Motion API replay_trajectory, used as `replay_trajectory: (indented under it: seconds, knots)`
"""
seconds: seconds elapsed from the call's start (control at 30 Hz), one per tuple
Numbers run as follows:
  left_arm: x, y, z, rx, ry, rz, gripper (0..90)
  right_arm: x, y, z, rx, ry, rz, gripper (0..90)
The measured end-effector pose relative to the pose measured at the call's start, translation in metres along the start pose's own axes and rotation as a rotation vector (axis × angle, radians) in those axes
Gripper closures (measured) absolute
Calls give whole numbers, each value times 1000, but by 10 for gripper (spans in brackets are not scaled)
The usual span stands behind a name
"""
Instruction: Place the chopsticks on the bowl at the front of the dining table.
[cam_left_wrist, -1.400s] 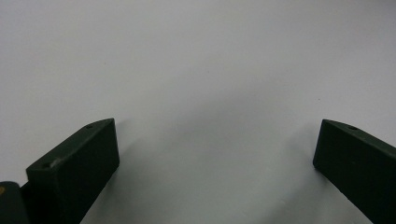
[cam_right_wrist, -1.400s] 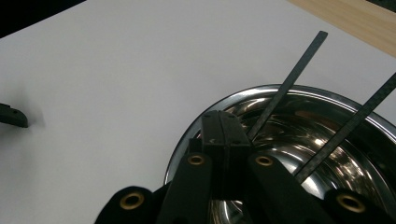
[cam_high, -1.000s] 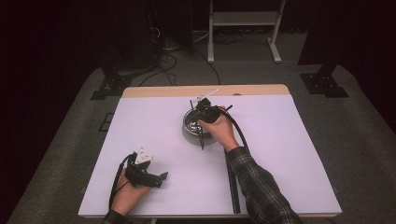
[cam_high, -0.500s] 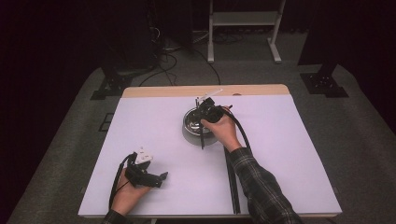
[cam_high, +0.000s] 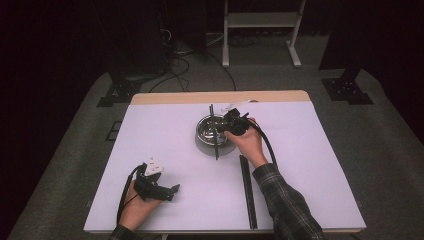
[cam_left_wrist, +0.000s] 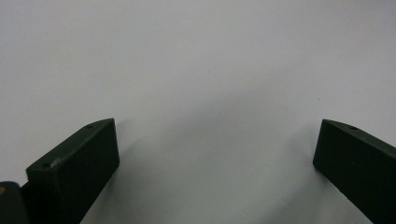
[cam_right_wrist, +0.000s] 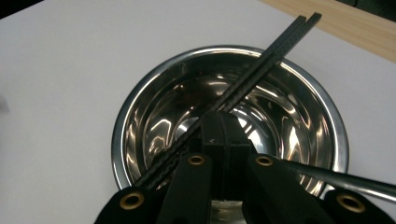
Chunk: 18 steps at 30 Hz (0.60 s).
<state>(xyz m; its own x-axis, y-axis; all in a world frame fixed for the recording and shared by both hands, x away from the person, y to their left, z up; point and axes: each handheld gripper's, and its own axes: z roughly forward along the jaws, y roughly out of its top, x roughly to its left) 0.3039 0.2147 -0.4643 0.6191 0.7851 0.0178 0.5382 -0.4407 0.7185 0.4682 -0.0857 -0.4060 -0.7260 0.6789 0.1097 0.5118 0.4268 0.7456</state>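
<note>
A steel bowl (cam_high: 206, 134) (cam_right_wrist: 140, 116) stands on the white table, towards the back middle. A pair of black chopsticks (cam_high: 214, 131) (cam_right_wrist: 261, 65) lies across it, past the rim at both ends. My right gripper (cam_high: 231, 123) (cam_right_wrist: 223, 122) hovers over the bowl's right side, its jaws pressed together at the tip where the chopsticks pass, shut on them. My left gripper (cam_high: 172, 191) (cam_left_wrist: 215, 149) rests low at the front left, jaws wide apart over bare table with nothing between them.
A long black strip (cam_high: 246, 190) lies on the table in front of the bowl, beside the right forearm. A wooden strip (cam_high: 220, 97) edges the table's far side. A grey rod (cam_right_wrist: 345, 182) crosses the lower right of the right gripper view.
The right gripper has shifted slightly to the right over the bowl, and the chopsticks shifted with it. The left gripper has stayed where it was.
</note>
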Motion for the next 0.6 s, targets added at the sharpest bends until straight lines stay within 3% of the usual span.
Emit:
replay_trajectory:
  seconds: [0.6]
  knots:
    - [0, 0, 0, 3, -1, 1, 0, 4, -7, 7, 25, 28, 1, 897]
